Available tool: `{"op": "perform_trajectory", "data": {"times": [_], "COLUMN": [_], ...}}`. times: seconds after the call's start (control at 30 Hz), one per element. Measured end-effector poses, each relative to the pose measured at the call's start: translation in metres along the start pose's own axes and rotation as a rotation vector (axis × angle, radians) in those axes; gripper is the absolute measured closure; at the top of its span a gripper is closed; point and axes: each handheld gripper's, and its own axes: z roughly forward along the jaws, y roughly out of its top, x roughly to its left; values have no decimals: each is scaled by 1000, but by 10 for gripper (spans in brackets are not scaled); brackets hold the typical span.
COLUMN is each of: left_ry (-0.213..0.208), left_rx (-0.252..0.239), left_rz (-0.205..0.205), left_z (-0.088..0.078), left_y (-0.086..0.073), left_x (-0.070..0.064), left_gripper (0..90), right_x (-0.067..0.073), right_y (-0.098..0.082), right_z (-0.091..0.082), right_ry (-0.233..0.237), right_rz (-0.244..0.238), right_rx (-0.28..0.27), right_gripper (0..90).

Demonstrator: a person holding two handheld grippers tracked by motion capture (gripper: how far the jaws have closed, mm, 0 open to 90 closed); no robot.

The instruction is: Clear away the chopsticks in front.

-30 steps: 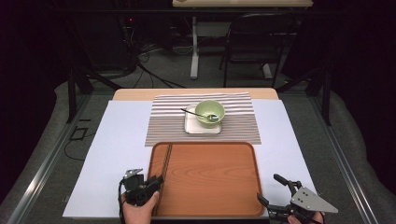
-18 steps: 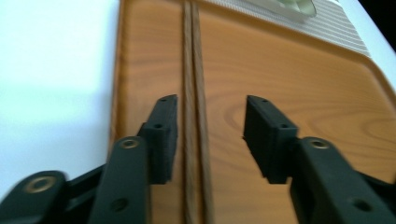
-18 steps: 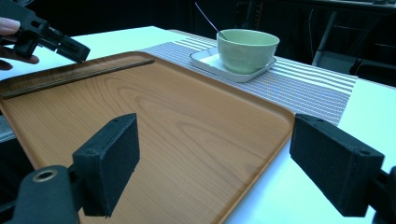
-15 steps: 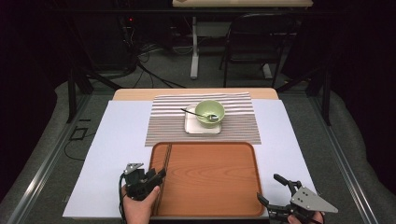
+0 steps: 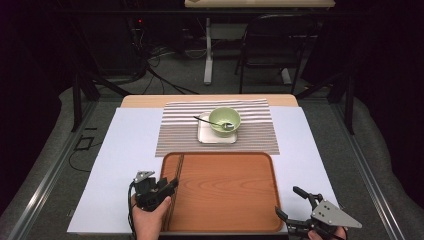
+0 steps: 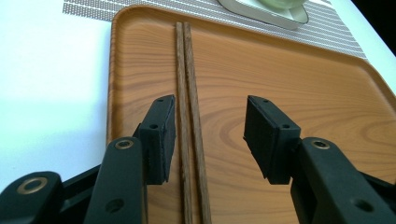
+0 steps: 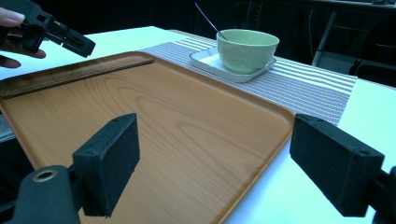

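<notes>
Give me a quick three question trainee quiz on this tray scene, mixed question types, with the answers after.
1. True or false: the chopsticks lie along the wooden tray's left side.
2. The green bowl sits on: A) the tray, B) a white square plate, C) the bare table.
3. What rests inside the bowl?

Key:
1. True.
2. B; the plate stands on the striped placemat.
3. A spoon, its handle sticking out over the rim.
</notes>
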Motion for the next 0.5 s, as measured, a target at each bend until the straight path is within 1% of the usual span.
{"op": "perform_trajectory", "data": {"times": [0.17,0.2,0.27,0.43,0.5], "left_ry": [-8,-10,-20,-33,-31], "left_rx": [-11,-14,-16,-20,-21], "left_rz": [-3,-2,-5,8,19], "left_z": [1,1,1,5,7], "left_y": [3,4,6,14,18], "left_x": [-2,-2,-3,-6,-8], "left_gripper": [517,500,497,473,465], "right_x": [0,0,0,0,0], "right_y": [0,0,0,0,0], "right_z": [0,0,0,0,0], "right_ry": [-1,-1,-1,-2,-2], "right_rz": [-3,-4,-4,-1,-2], "right_rx": [-1,-1,-1,0,0], "right_gripper": [153,153,154,154,153]}}
